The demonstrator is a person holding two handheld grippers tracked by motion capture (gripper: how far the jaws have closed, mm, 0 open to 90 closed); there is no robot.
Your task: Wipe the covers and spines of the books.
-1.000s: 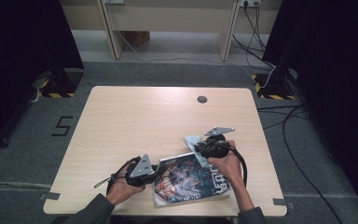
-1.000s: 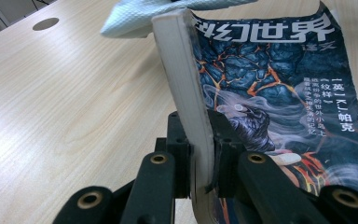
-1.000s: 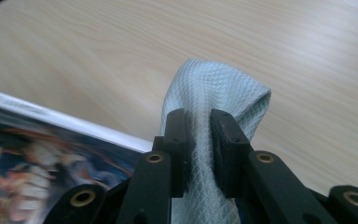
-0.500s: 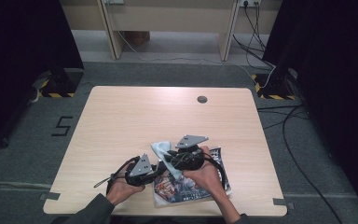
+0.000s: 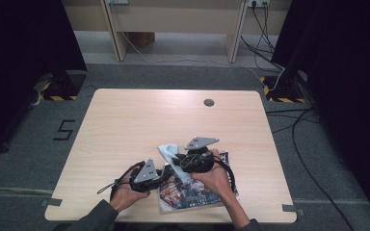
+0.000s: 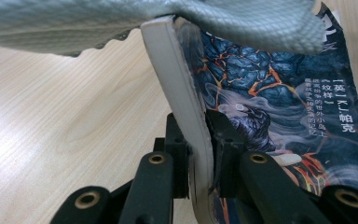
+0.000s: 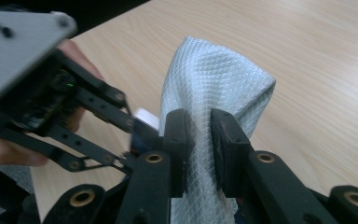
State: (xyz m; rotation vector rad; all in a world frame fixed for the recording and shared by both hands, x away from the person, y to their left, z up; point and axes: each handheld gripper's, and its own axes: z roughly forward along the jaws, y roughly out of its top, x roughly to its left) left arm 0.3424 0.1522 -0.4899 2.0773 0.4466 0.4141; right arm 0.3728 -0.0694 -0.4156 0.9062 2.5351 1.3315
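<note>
While the book lies at the desk's near edge, its spine edge is clamped by the left tongs. A pale waffle-weave cloth, draped over the book's far-left corner, is pinched between the closed right tongs.

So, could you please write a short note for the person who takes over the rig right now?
Left tool: shut on the book, clamping its edge, near the table's front.
Right tool: shut on the pale blue cloth, held over the book's left part.
Done: both things are gripped, and the cloth is at the book.
Left, as far as I can judge: wipe the cover with the cloth, then release both.
</note>
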